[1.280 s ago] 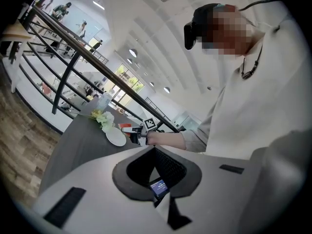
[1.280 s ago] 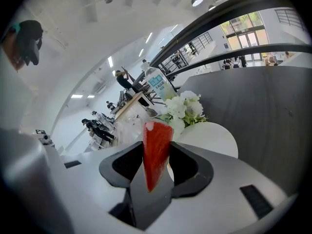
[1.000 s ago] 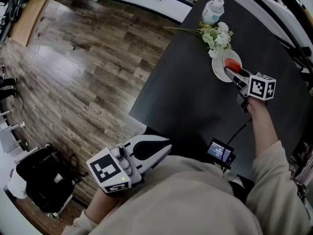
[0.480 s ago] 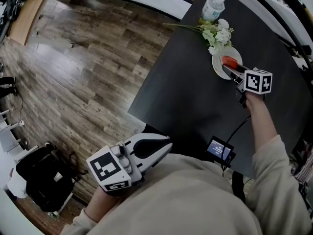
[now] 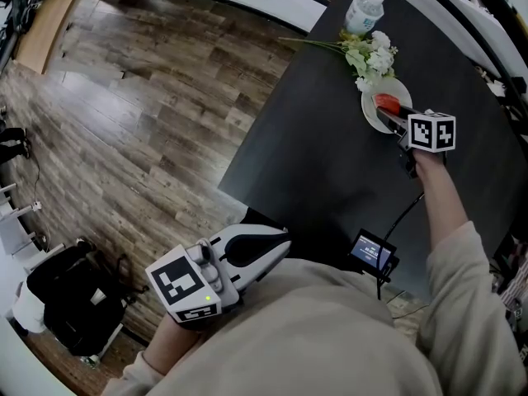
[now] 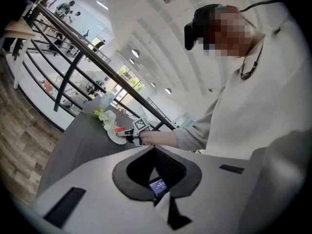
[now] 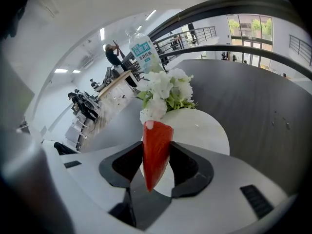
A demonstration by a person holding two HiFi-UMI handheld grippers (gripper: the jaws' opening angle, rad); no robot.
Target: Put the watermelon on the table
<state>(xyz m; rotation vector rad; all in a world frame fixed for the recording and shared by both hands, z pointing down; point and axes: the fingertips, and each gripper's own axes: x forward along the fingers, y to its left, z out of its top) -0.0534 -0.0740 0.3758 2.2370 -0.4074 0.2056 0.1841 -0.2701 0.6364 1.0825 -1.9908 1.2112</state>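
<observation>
Right hand-held gripper [image 5: 389, 119] clamps watermelon [image 7: 157, 150] over the plate [image 7: 207, 130] on the desk [image 5: 322, 163]; flowers [image 7: 165, 94] and bottle [image 7: 144, 52] just beyond. Left hand-held gripper [image 5: 279, 242] closed, empty.

**Surfaces and finishes**

The table [image 5: 330, 163] is seen as matt and smooth, the floor [image 5: 124, 122] as grained wood planks. The plate [image 7: 204, 130] is shown smooth, the watermelon slice [image 7: 156, 147] slightly glossy. The bottle [image 5: 364, 12] is made of clear plastic.
</observation>
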